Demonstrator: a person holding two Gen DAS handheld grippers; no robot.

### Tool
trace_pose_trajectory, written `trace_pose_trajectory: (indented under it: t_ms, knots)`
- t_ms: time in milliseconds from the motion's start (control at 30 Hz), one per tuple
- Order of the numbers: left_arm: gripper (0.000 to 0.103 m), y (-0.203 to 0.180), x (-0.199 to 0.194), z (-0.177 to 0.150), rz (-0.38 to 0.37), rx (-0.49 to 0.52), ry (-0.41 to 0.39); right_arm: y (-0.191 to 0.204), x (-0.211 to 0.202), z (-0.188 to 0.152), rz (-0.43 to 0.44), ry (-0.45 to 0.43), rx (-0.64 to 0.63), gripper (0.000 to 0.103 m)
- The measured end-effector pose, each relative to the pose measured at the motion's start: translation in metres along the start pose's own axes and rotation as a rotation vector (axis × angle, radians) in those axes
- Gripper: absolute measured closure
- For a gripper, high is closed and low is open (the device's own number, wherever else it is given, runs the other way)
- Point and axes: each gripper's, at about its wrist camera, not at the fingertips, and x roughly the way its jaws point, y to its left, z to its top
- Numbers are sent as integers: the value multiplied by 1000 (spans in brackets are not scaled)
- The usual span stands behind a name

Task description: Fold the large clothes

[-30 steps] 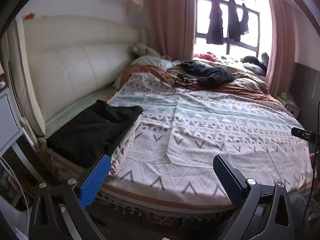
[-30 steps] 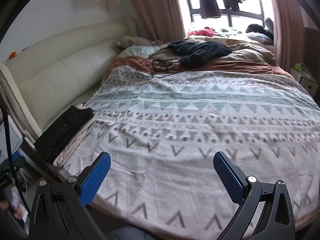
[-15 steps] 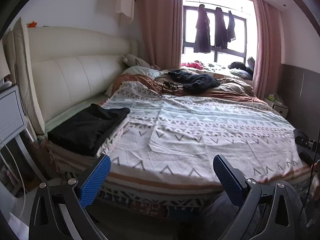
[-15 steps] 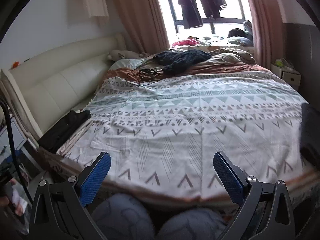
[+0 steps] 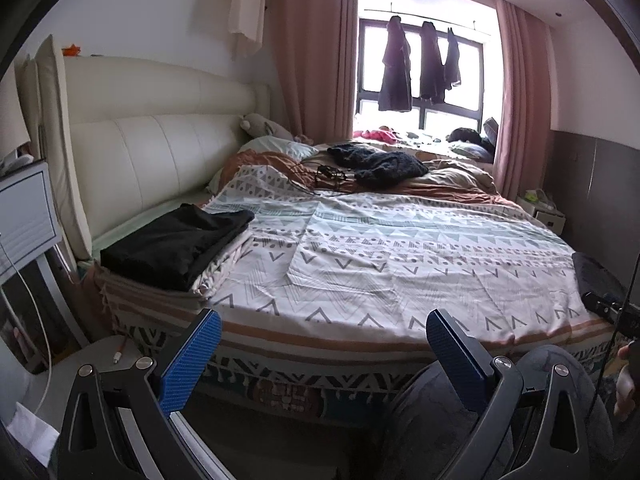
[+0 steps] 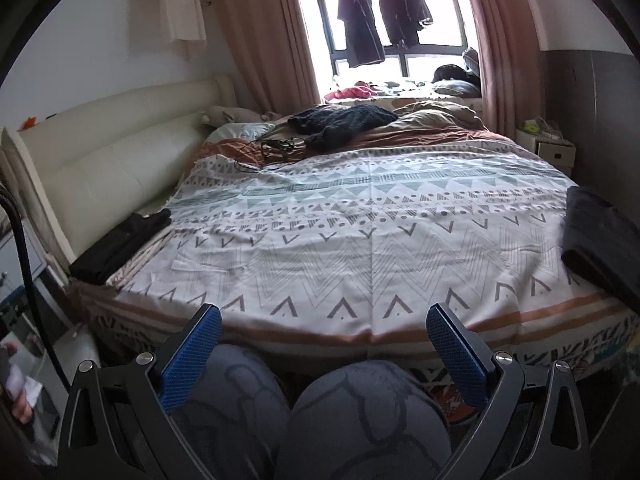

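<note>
A folded black garment (image 5: 176, 246) (image 6: 120, 242) lies at the bed's near left corner by the headboard. Another dark folded garment (image 6: 600, 240) (image 5: 596, 280) rests at the bed's right edge. A dark knitted garment (image 5: 380, 164) (image 6: 344, 122) lies crumpled at the far side. My left gripper (image 5: 320, 354) is open and empty, held off the bed's front edge. My right gripper (image 6: 324, 354) is also open and empty, above a person's knees (image 6: 360, 412) in grey trousers.
The patterned bedspread (image 5: 400, 264) (image 6: 360, 240) covers the bed. Cables (image 5: 320, 176) lie near the pillows. A cream headboard (image 5: 140, 160) is on the left, a bedside cabinet (image 5: 24, 216) at the near left, a small box table (image 6: 552, 148) at the far right. Coats (image 5: 416, 68) hang at the window.
Both grippers have pulled back from over the bed and risen, so more of the room shows. The person's knees and the dark garment at the right edge have come into view.
</note>
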Motion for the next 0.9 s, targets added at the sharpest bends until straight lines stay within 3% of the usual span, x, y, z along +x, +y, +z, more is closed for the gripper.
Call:
trace_pose_trajectory:
  t_ms: [900]
  knots:
    - [0,-5,-11,-8,-5,-32,16,9,-4,-9,-62,8,-18,1]
